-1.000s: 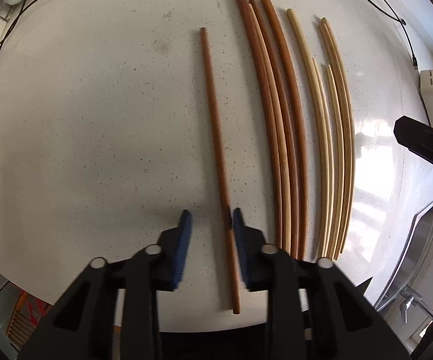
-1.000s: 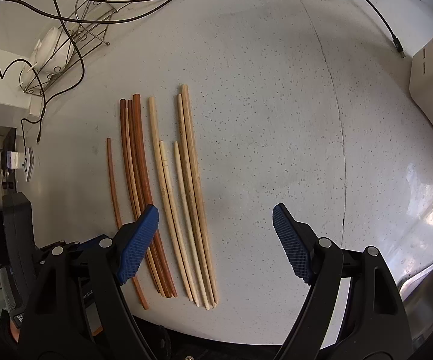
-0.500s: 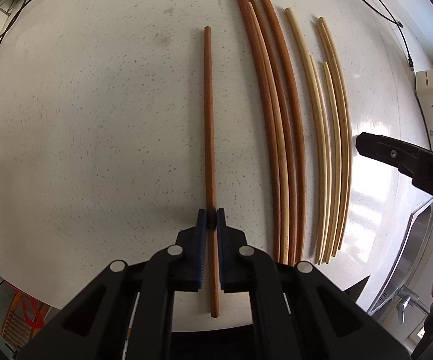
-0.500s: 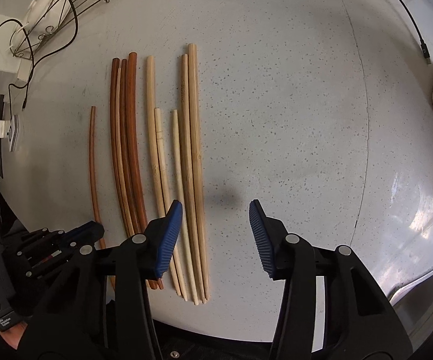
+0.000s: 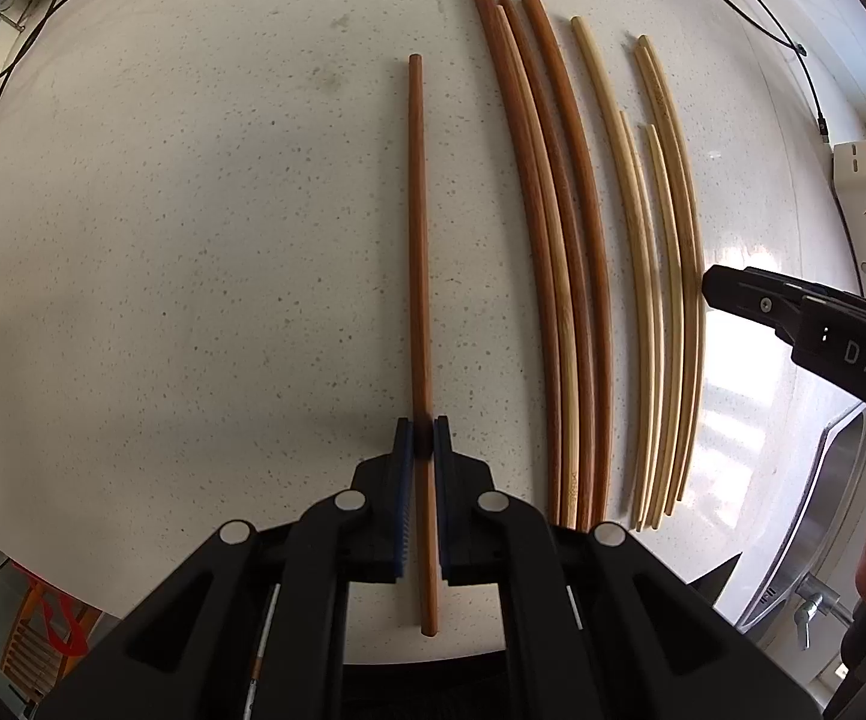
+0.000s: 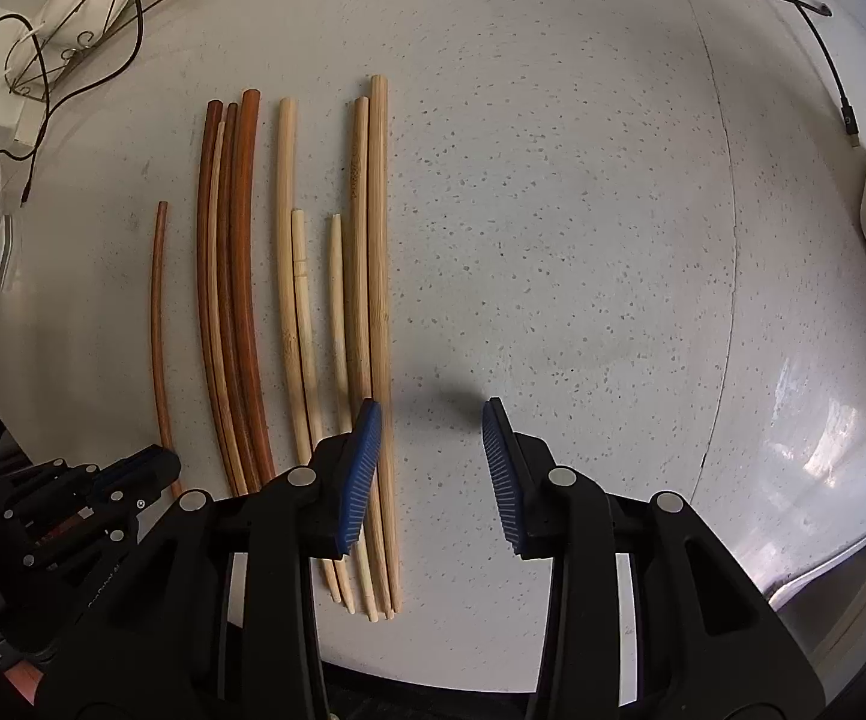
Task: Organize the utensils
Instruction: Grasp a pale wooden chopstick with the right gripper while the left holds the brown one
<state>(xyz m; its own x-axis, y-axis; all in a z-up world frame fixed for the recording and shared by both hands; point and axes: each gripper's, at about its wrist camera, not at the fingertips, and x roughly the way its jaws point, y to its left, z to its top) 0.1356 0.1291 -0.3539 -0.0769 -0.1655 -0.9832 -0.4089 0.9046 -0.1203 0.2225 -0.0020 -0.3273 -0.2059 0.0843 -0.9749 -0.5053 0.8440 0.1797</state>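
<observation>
The left tongs (image 5: pixel 424 441), wide apart a second ago, are now clenching the lone thin reddish-brown chopstick (image 5: pixel 417 252) near its lower end, so it looks ready to be carried toward its group. The right tongs (image 6: pixel 431 420) have just been closing and are hanging released over the speckled stone worktop (image 6: pixel 583 240), nothing between their ribbed blue pads, beside the pale bamboo chopsticks (image 6: pixel 372 276). The dark wooden chopsticks (image 5: pixel 559 252) are lying between, smooth, round and tapering.

Speckled white countertop (image 6: pixel 583 210), sunlit
</observation>
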